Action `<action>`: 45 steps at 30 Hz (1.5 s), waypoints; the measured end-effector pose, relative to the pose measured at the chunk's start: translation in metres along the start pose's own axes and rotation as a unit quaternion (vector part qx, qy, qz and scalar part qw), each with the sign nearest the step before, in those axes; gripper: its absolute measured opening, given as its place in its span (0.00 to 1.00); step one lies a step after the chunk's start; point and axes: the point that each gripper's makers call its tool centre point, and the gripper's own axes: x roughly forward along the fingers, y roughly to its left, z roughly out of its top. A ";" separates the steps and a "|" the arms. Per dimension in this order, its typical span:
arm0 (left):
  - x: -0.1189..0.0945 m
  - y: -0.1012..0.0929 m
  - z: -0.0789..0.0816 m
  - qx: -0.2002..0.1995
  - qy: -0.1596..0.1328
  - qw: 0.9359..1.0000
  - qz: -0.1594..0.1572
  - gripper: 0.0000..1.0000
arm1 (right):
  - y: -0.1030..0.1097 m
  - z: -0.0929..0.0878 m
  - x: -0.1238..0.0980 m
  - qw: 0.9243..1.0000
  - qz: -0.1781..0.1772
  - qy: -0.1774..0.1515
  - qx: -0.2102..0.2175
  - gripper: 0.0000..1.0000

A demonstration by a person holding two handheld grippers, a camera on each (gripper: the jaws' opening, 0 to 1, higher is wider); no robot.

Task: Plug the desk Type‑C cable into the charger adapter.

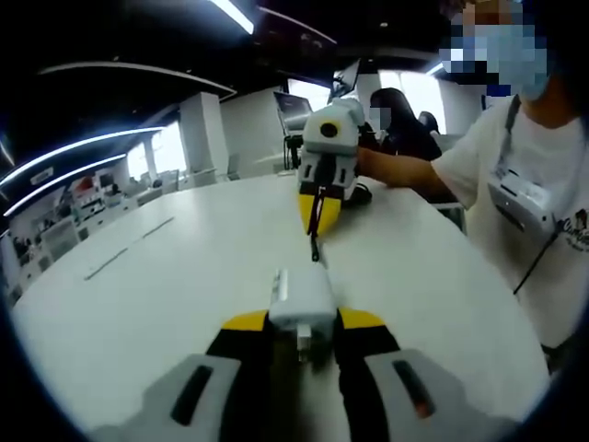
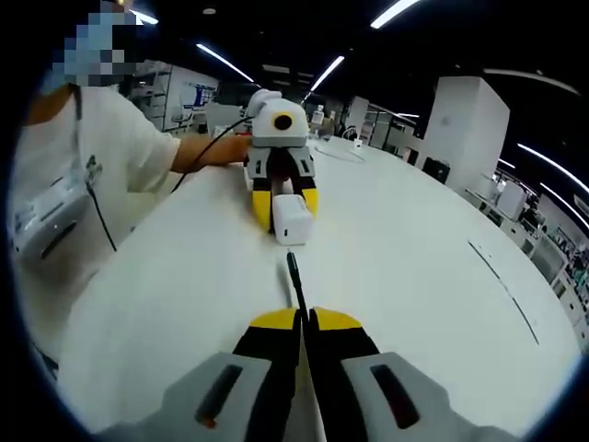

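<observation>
In the left gripper view, my left gripper (image 1: 302,330) rises from the bottom edge, its yellow-tipped fingers (image 1: 247,321) pinching the white charger adapter (image 1: 300,301) between them just above the white desk (image 1: 166,276). Straight ahead across the desk, the right gripper (image 1: 316,221) faces me, its fingers pressed together on the black Type-C cable (image 1: 315,245), whose plug end points toward the adapter and sits near it, not yet touching. To the right stands a person in a white shirt (image 1: 538,184), one arm reaching to that gripper. In the right gripper view, the same person is at the left, and the left gripper (image 2: 287,210) with the adapter (image 2: 292,221) lies at centre, facing me. My own fingers (image 2: 276,320) at the bottom are closed on the cable (image 2: 295,276), which juts forward toward the adapter
</observation>
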 end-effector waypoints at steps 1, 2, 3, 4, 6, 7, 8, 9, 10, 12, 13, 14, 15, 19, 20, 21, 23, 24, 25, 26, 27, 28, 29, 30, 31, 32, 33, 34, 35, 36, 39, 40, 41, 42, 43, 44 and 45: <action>0.000 -0.001 0.000 0.000 0.000 1.000 -0.001 0.26 | 0.000 0.000 0.000 1.000 0.000 0.000 0.000 0.04; 0.001 -0.001 0.000 0.000 0.000 1.000 -0.001 0.26 | 0.000 -0.001 0.000 1.000 0.000 0.001 -0.001 0.04; 0.001 -0.002 0.000 0.000 0.000 1.000 -0.002 0.26 | 0.000 -0.001 0.001 1.000 0.000 0.002 -0.001 0.04; 0.001 -0.002 0.000 0.000 0.000 1.000 -0.002 0.26 | 0.000 -0.001 0.001 1.000 0.000 0.002 0.000 0.04; 0.002 -0.002 0.001 0.000 0.000 1.000 -0.003 0.26 | 0.001 -0.001 0.001 1.000 0.000 0.002 0.000 0.04; 0.002 -0.002 0.001 0.000 0.000 1.000 -0.003 0.26 | 0.001 0.000 0.001 1.000 0.000 0.000 0.001 0.04; 0.002 -0.001 0.001 0.002 0.000 1.000 -0.002 0.26 | 0.001 0.000 0.001 1.000 0.000 -0.001 0.001 0.04; 0.002 -0.001 0.001 0.002 0.000 1.000 -0.002 0.26 | 0.000 0.001 0.001 1.000 -0.001 -0.002 0.001 0.04; 0.002 -0.001 0.001 0.003 0.000 1.000 -0.002 0.26 | 0.000 0.001 0.000 1.000 -0.002 -0.004 0.001 0.04; 0.002 -0.001 0.002 0.004 0.000 1.000 -0.002 0.26 | 0.000 0.002 0.000 1.000 -0.002 -0.005 0.002 0.04; 0.003 -0.001 0.002 0.003 -0.001 1.000 -0.003 0.26 | 0.000 0.002 0.000 1.000 -0.002 -0.005 0.001 0.04; 0.003 -0.001 0.002 0.003 -0.001 1.000 -0.003 0.26 | 0.000 0.002 0.000 1.000 -0.002 -0.005 0.001 0.04; 0.003 -0.001 0.002 0.003 -0.002 1.000 -0.004 0.26 | 0.000 0.001 0.000 1.000 -0.002 -0.005 0.001 0.04; 0.004 -0.002 0.002 0.002 -0.003 1.000 -0.005 0.26 | 0.002 0.001 0.001 1.000 0.000 -0.004 -0.001 0.04; 0.004 -0.002 0.002 0.003 -0.003 1.000 -0.005 0.26 | 0.002 0.001 0.001 1.000 -0.001 -0.003 -0.002 0.04; 0.004 -0.002 0.002 0.003 -0.003 1.000 -0.005 0.26 | 0.002 0.001 0.001 1.000 -0.001 -0.003 -0.002 0.04; 0.004 -0.004 0.002 0.004 -0.004 1.000 -0.007 0.26 | 0.002 0.002 0.001 1.000 -0.001 -0.004 -0.002 0.04; 0.004 -0.004 0.002 0.004 -0.004 1.000 -0.007 0.26 | 0.002 0.002 0.001 1.000 -0.001 -0.005 -0.002 0.04; 0.004 -0.004 0.002 0.004 -0.004 1.000 -0.007 0.26 | 0.002 0.002 0.001 1.000 -0.001 -0.005 -0.003 0.04; 0.004 -0.004 0.002 0.004 -0.004 1.000 -0.007 0.26 | 0.002 0.002 0.001 1.000 -0.002 -0.006 -0.003 0.04; 0.005 -0.005 0.002 0.002 -0.004 1.000 -0.009 0.26 | 0.003 0.003 0.001 1.000 -0.001 -0.007 -0.003 0.04; 0.005 -0.006 0.002 0.001 -0.004 1.000 -0.009 0.26 | 0.003 0.003 0.001 1.000 -0.001 -0.007 -0.004 0.04; 0.006 -0.006 0.002 0.001 -0.004 1.000 -0.010 0.26 | 0.003 0.004 0.001 1.000 -0.001 -0.008 -0.004 0.04; 0.006 -0.007 0.002 0.001 -0.004 1.000 -0.009 0.26 | 0.003 0.004 0.001 1.000 -0.001 -0.008 -0.004 0.04; 0.006 -0.007 0.002 0.002 -0.004 1.000 -0.009 0.26 | 0.003 0.004 0.002 1.000 0.000 -0.008 -0.004 0.04; 0.006 -0.007 0.002 0.002 -0.005 1.000 -0.009 0.26 | 0.004 0.004 0.002 1.000 0.001 -0.008 -0.004 0.04; 0.006 -0.007 0.002 0.002 -0.005 1.000 -0.010 0.26 | 0.004 0.003 0.003 1.000 0.000 -0.007 -0.005 0.04; 0.006 -0.008 0.002 0.001 -0.005 1.000 -0.010 0.26 | 0.004 0.003 0.003 1.000 0.001 -0.007 -0.005 0.04; 0.006 -0.008 0.002 0.001 -0.006 1.000 -0.011 0.26 | 0.005 0.003 0.003 1.000 0.001 -0.007 -0.005 0.04; 0.006 -0.009 0.002 0.002 -0.006 1.000 -0.013 0.26 | 0.005 0.003 0.004 1.000 0.002 -0.007 -0.006 0.04; 0.006 -0.010 0.002 0.002 -0.007 1.000 -0.015 0.26 | 0.005 0.004 0.004 1.000 0.003 -0.008 -0.006 0.04; 0.006 -0.010 0.002 0.001 -0.007 1.000 -0.015 0.26 | 0.005 0.004 0.004 1.000 0.003 -0.008 -0.007 0.04; 0.006 -0.010 0.002 0.001 -0.007 1.000 -0.015 0.26 | 0.005 0.004 0.004 1.000 0.003 -0.008 -0.007 0.04; 0.006 -0.010 0.002 0.001 -0.007 1.000 -0.016 0.26 | 0.005 0.004 0.004 1.000 0.004 -0.008 -0.007 0.04; 0.006 -0.010 0.002 0.000 -0.007 1.000 -0.016 0.26 | 0.005 0.004 0.004 1.000 0.004 -0.008 -0.007 0.04; 0.006 -0.010 0.002 -0.001 -0.007 1.000 -0.017 0.26 | 0.006 0.005 0.004 1.000 0.004 -0.009 -0.007 0.04; 0.006 -0.011 0.002 -0.002 -0.008 1.000 -0.018 0.26 | 0.006 0.005 0.004 1.000 0.004 -0.009 -0.008 0.04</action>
